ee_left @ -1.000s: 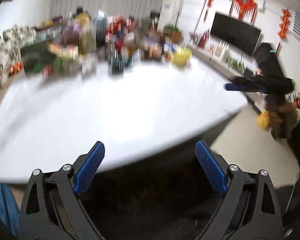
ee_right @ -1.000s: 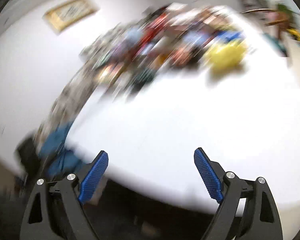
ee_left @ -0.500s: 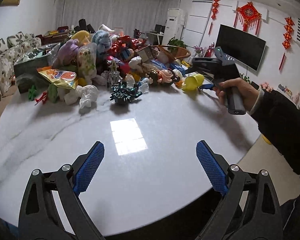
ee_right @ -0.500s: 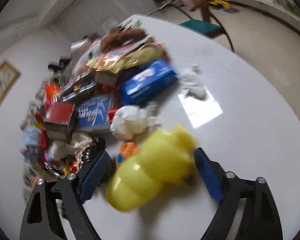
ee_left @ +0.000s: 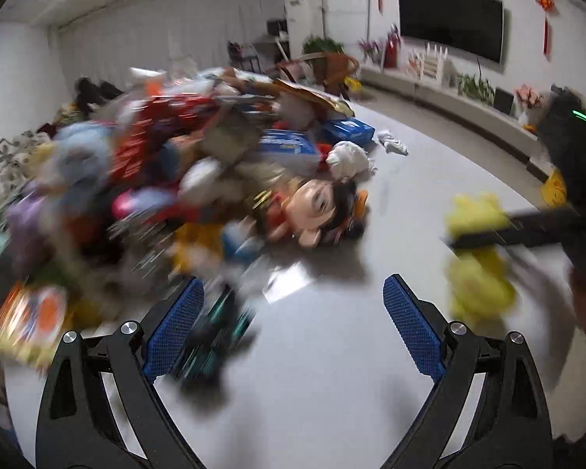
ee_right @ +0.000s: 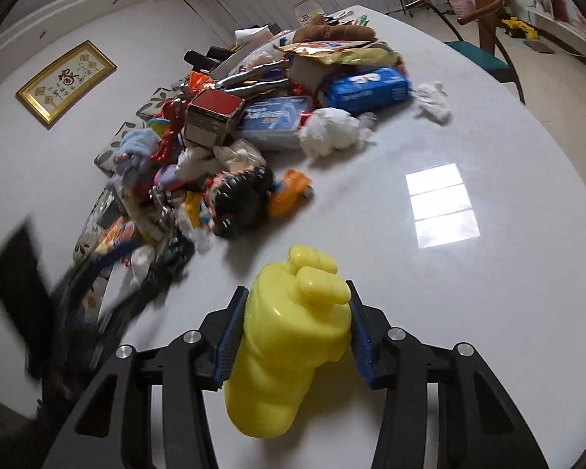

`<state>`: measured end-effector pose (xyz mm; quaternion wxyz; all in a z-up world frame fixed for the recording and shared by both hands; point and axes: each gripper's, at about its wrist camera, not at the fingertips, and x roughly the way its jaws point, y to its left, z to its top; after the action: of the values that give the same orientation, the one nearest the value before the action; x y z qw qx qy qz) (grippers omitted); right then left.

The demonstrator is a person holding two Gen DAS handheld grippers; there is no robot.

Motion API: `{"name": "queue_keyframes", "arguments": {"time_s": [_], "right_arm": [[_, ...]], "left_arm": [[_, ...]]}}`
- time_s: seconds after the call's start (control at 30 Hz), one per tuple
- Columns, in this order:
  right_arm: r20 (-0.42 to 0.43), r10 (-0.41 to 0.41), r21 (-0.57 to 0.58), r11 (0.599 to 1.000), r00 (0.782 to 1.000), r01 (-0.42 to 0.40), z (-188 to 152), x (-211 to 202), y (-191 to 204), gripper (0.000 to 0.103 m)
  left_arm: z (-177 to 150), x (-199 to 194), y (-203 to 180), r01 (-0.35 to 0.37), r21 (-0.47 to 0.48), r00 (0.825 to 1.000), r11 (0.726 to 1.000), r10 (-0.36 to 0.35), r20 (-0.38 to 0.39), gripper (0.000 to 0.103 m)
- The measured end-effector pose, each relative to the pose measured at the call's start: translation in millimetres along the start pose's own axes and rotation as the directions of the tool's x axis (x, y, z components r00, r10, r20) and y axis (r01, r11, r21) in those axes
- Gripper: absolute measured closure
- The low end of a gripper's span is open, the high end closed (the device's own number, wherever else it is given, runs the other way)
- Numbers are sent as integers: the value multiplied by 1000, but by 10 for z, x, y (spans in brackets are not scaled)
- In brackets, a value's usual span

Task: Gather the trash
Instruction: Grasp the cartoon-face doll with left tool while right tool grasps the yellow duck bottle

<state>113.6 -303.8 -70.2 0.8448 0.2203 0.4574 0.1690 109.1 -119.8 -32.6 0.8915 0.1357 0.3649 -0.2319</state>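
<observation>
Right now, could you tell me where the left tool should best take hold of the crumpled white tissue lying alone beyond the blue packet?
Probably pinch the crumpled white tissue across its bunched middle from above; it lies loose on the white table, apart from the blue packet.

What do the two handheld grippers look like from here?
Both the left gripper and the right gripper have black angular finger arms with cut-out openings and silver pivot bolts, tipped with blue textured pads. In the left view, the right unit's black body carries a small green light.

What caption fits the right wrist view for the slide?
Right tongs, just closing, clamp a yellow plastic toy on the white table beside a heap of toys and wrappers.
</observation>
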Motion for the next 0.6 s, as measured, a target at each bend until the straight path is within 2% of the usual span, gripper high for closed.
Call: {"name": "queue_keyframes", "arguments": {"time_s": [0.07, 0.17, 0.23, 0.3, 0.33, 0.43, 0.47, 0.53, 0.57, 0.6], "right_arm": [[-17, 5, -15, 1000, 1000, -5, -16, -135, -100, 55], [-18, -15, -80, 997, 1000, 14, -48, -281, -140, 54], [-26, -27, -114, 993, 999, 23, -82, -330, -130, 53], [-40, -41, -154, 988, 998, 34, -111, -302, -93, 52], [-40, -47, -178, 983, 998, 39, -127, -283, -63, 51], [-57, -76, -242, 968, 995, 60, -214, -217, 20, 47], [-54, -80, -254, 965, 995, 64, -241, -202, 31, 40], [-66, -69, -280, 959, 995, 48, -288, -166, 79, 40], [-63, -78, -299, 952, 995, 56, -306, -170, 108, 40], [-64, -86, -320, 945, 994, 61, -326, -173, 139, 40]], "left_arm": [[213, 220, -31, 35, -79, 999, 996, -37, -35, 12], [451, 542, -2, 25, -234, 995, 972, -46, -86, 12], [508, 699, 17, -28, -291, 993, 956, -7, -117, 12], [565, 873, 6, -111, -300, 985, 947, 65, -160, 9], [563, 932, 12, -128, -306, 982, 943, 76, -175, 8], [489, 998, 153, -76, -407, 989, 910, 16, -147, 6], [486, 990, 170, -81, -402, 989, 912, 25, -143, 7], [444, 958, 219, -129, -373, 986, 919, 80, -143, 17], [399, 942, 194, -137, -329, 985, 934, 94, -142, 18], [374, 917, 197, -141, -304, 985, 942, 104, -135, 30]]}}
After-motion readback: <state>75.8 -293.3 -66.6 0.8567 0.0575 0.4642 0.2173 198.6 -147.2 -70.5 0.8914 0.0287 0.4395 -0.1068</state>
